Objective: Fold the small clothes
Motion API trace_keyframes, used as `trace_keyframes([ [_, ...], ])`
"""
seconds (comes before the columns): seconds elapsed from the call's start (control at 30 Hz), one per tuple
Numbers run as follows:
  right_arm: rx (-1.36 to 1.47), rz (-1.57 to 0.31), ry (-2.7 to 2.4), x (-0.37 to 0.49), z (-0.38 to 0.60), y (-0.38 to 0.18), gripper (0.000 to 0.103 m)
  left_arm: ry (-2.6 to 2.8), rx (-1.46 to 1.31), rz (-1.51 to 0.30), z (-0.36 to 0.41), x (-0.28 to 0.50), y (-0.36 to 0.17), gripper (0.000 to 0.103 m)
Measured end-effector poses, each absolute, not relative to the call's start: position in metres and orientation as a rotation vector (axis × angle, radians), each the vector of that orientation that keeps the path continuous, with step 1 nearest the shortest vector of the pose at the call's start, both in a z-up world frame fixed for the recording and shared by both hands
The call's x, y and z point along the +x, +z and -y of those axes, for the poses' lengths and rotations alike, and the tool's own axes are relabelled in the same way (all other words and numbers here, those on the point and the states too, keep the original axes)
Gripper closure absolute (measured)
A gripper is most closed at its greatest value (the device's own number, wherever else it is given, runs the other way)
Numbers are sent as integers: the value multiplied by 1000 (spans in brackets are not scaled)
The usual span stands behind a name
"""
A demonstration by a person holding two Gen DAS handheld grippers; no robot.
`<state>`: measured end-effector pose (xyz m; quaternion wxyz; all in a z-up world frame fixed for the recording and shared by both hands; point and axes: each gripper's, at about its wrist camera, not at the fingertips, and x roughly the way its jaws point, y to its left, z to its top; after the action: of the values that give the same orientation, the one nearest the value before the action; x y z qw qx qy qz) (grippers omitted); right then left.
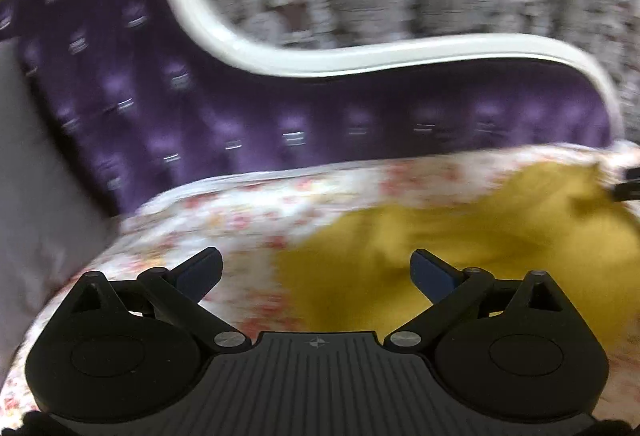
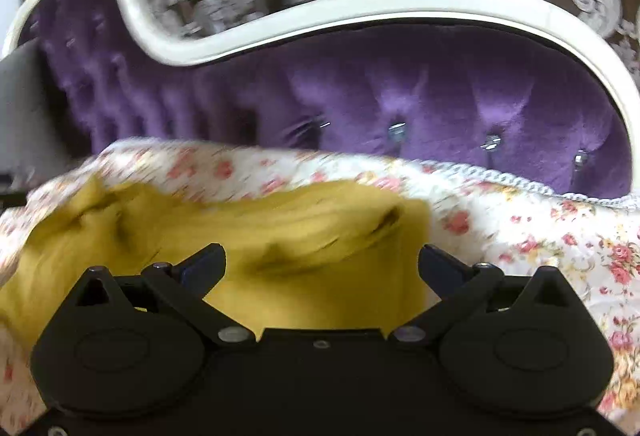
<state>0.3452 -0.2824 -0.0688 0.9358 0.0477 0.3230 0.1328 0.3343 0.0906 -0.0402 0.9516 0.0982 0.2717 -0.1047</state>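
**A:** Where does the mustard-yellow cloth garment [image 2: 280, 236] lie relative to the two tools?

**B:** It lies crumpled on the white quilted cover with small red flowers [image 2: 540, 236], which is spread over the seat of the purple tufted velvet sofa with a white curved frame [image 2: 400, 88]. In the right wrist view it fills the centre and left of the frame, straight ahead of the right gripper [image 2: 322, 264] and showing through the gap between its fingers. Its right edge ends just inside the right-hand finger.

**A:** And from the left side?

**B:** In the left wrist view the same garment [image 1: 460, 236] sits in the centre and right of the frame, running up towards the right edge. The left gripper [image 1: 316, 270] points at the garment's left border, with flowered cover [image 1: 240, 204] under its left-hand finger.

**A:** So the long axis?

**B:** It runs roughly left to right across both frames, with the grippers near opposite ends. I judge the right one nearer to the bulk of the cloth.

**A:** Jaws?

**B:** Both stand wide apart, holding nothing. Whether either touches the fabric I cannot tell; the frames are motion-blurred.

**A:** Fold state?

**B:** Rumpled, with no clean fold visible. Straightening looks due first.
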Motion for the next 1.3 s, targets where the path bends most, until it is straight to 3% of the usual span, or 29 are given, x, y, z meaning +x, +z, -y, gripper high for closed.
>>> trace_keyframes([
  [0.27, -101, -734, 445, 350, 224, -75, 0, -352, 290, -653, -37, 368, -73, 1],
  [0.43, -159, -792, 431, 390, 209, -87, 1, -207, 274, -690, -52, 410, -85, 1],
  [0.73, 150, -741, 146, 454, 263, -80, 1, 113, 92, -754, -131, 444, -91, 1],
  [0.83, 228, -719, 138, 442, 283, -74, 1, 119, 61, -746, -142, 433, -84, 1],
  [1.07, 79, -739, 271, 385, 272, -77, 1, -82, 73, -698, -106, 382, -60, 1],
  [1.3, 0, -813, 265, 327, 272, -103, 1, -171, 158, -796, -80, 346, -90, 1],
])
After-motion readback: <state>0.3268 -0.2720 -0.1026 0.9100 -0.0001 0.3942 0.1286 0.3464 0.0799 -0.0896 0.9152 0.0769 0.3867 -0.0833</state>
